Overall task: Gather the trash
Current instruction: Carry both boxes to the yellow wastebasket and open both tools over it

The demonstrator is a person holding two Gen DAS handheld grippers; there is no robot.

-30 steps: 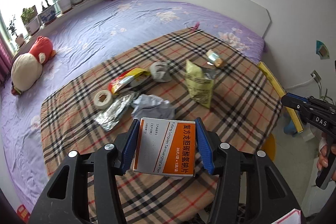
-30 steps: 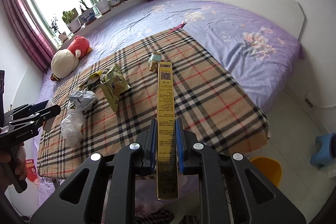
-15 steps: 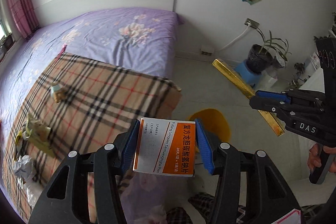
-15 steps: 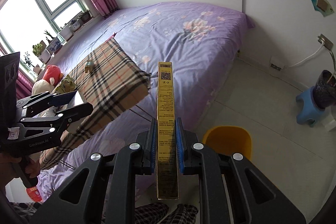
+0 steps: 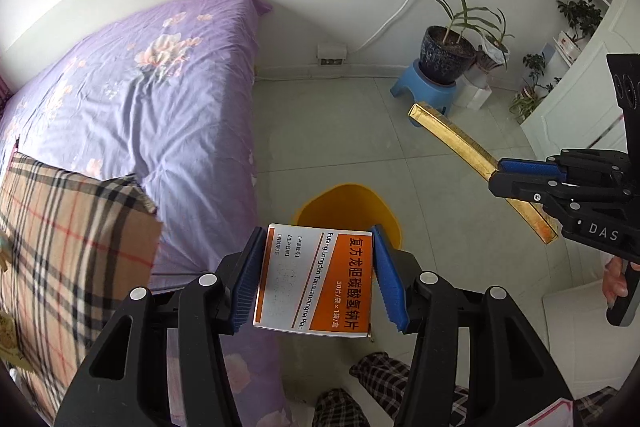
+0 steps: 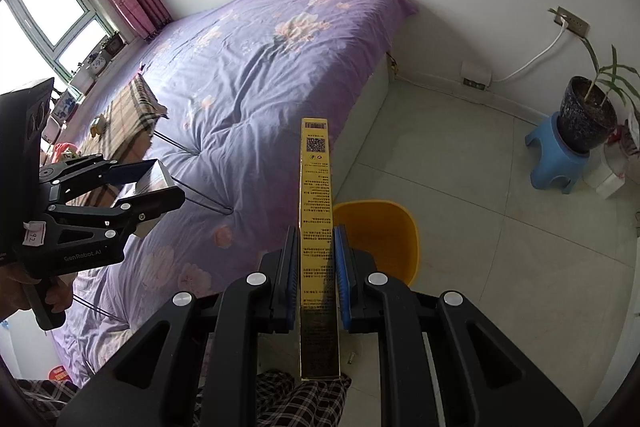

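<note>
Left gripper [image 5: 316, 277] — fingers clamped on the orange-and-white medicine box [image 5: 316, 279], held above the floor with the yellow bin [image 5: 348, 205] just beyond it. Right gripper [image 6: 316, 277] — fingers clamped on the long gold box [image 6: 317, 211], its far end raised over the floor beside the purple bed [image 6: 260, 67], bin just right of it.
</note>
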